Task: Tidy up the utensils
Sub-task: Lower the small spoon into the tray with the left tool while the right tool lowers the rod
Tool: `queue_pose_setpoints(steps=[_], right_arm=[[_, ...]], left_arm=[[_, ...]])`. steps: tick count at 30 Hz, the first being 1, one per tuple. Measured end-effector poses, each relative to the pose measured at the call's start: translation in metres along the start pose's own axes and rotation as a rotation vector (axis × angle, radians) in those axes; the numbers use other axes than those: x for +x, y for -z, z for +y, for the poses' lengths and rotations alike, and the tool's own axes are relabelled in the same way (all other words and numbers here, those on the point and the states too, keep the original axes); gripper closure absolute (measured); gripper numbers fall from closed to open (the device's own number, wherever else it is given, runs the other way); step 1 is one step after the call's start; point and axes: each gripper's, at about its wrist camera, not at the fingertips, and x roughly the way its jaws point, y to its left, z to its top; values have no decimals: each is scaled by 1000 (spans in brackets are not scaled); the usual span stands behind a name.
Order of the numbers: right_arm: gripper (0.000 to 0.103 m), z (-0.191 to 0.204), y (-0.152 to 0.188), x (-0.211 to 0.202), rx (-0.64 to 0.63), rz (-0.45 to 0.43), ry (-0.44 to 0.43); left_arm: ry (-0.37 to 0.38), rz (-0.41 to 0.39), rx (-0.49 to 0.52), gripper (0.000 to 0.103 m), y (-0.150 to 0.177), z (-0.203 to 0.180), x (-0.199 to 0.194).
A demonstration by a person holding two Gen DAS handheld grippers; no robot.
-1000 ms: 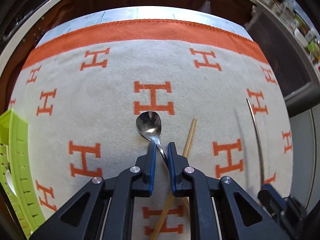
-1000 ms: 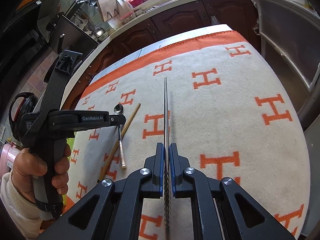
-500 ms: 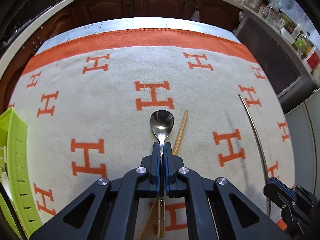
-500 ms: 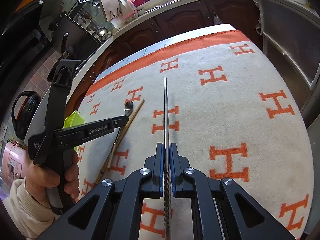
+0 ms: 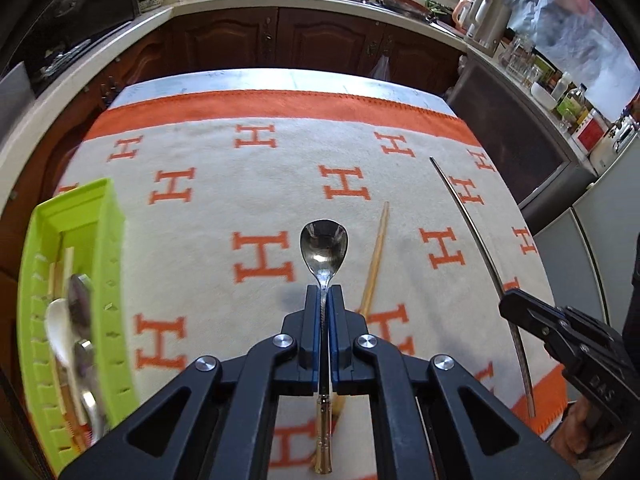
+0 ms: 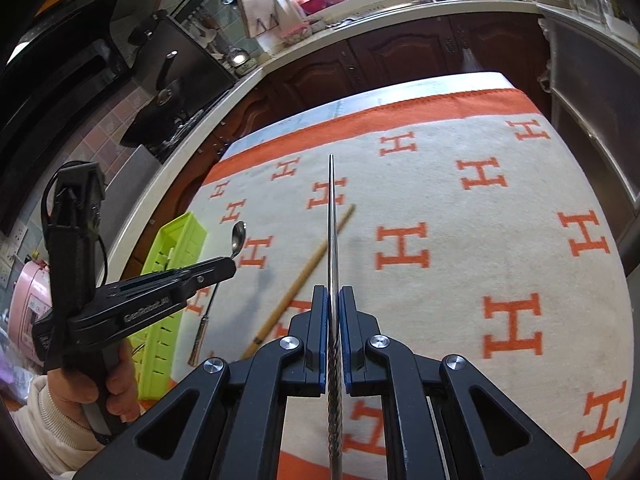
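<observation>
Close up in the left wrist view, the left tool (image 5: 324, 294) is clamped on the thin neck of a shiny metal spoon (image 5: 323, 246). The spoon's bowl sticks out in front of the tool, and its gold-colored handle end hangs out behind. The spoon is up off the cloth. Close up in the right wrist view, the right tool (image 6: 331, 296) is clamped on a long silver metal chopstick (image 6: 331, 216). The chopstick points straight ahead and has a twisted pattern near the back end.

Only the left wrist view looks down into the green tray (image 5: 106, 264). Inside it lie a white spoon (image 5: 60, 330), some grey metal pieces and some pale sticks. They are blurry, so I cannot count them well. The right wrist view shows just the tray's outer wall with its little slots. Only the right wrist view shows the hand (image 6: 86, 388) in a cream sleeve (image 6: 44, 428) that holds the left tool.

A bit farther off, one wooden chopstick (image 5: 375, 256) lies flat on the cloth, between the two tools. So there is one spoon held, one metal chopstick held, one wooden chopstick lying down, and one tray.

The cloth (image 5: 248, 184) on the surface is cream with orange H letters and an orange band at the far edge. The tray sits at the left edge of the cloth.

Far away are brown cupboard doors (image 5: 280, 44) and a kitchen counter with bottles and pots.
</observation>
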Motion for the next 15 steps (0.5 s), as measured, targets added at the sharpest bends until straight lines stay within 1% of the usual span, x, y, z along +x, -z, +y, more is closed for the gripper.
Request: queue_pose_setpoints(steps=[2,6,8,10,12,14,15], right_arm=[[98,20,0,1,-22,10,-27],[98,64,1,8,-59,44,-85],[98,86,1,13,-78,63,-107],[98,115,1,20,-105,91,-135],[98,141,2,27,-124,116,-154],[98,172,1,37,-146,140,-171],[98,182,0,40,-148,149,-173]], left_arm=[[-13,-11,-16,102,6,17,-20],[-75,-36,-81,102,20,62,-55],[-109,-43,-121,102,27,87,-63],[-167,-49,-144,102,38,112,-70],[-180,-46,-159,102,48,132,-74],[-189,-47,-163,102,57,144,-75],[-203,-49,-156,102,61,148,-74]])
